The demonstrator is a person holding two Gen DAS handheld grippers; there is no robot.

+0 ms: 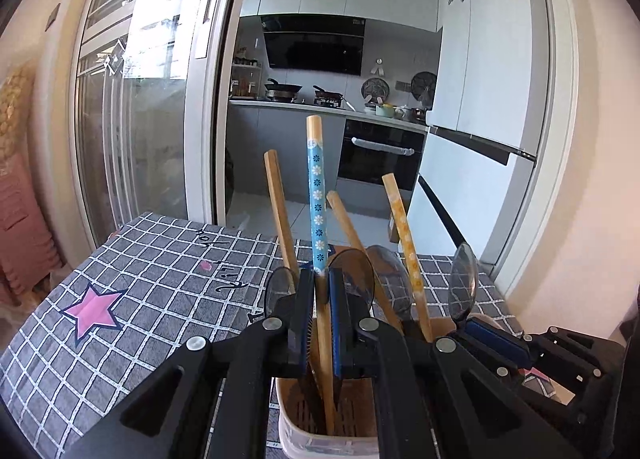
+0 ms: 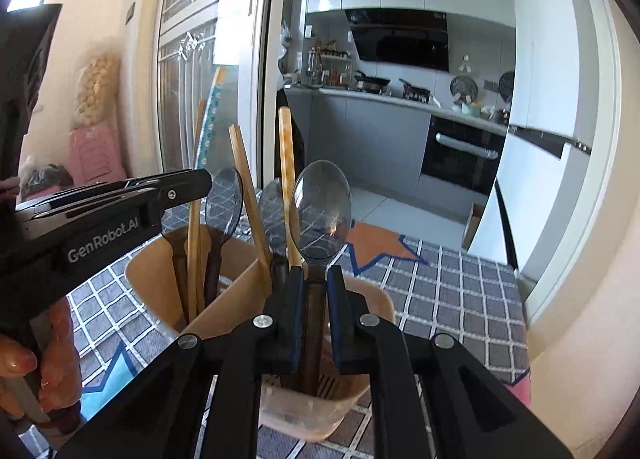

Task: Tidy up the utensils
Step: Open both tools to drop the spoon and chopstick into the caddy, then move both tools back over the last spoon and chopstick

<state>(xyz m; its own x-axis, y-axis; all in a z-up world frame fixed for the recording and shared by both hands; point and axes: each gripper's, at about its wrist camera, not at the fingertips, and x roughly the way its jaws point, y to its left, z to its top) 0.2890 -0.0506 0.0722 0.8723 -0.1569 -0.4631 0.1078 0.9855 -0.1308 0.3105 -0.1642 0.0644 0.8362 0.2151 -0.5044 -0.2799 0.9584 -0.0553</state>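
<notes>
Both grippers are at the utensil holder [image 2: 236, 291], a tan caddy with a divider down the middle, standing on a grey checked tablecloth [image 1: 132, 283] printed with stars.

The left gripper [image 1: 320, 291] has its blue-padded jaws closed on the blue floral chopstick [image 1: 317, 195], pinching it just below the patterned sleeve; the bare wooden lower end runs down into the holder, and the stick stands close to upright. Beside it in the left wrist view a plain wooden chopstick [image 1: 280, 211] leans left, another plain chopstick [image 1: 348, 223] leans across the middle, and an orange floral chopstick [image 1: 406, 243] tilts to the right.

The right gripper [image 2: 316, 287] has its jaws pressed against the dark handle of a clear plastic spoon [image 2: 320, 209], bowl up and upright, handle down in the near compartment of the holder. Two more clear spoons, one [image 2: 225, 201] in the far compartment and one [image 2: 273, 215] close behind the held one, stand bowl up too. Which compartment that second one sits in is hard to make out behind the fingers.

In the right wrist view the left gripper's black body reaches in from the left, and the person's left hand [image 2: 44, 371] wraps its grip. Behind the table a sliding glass door [image 1: 140, 107] opens onto a kitchen with a white refrigerator [image 1: 472, 107].
</notes>
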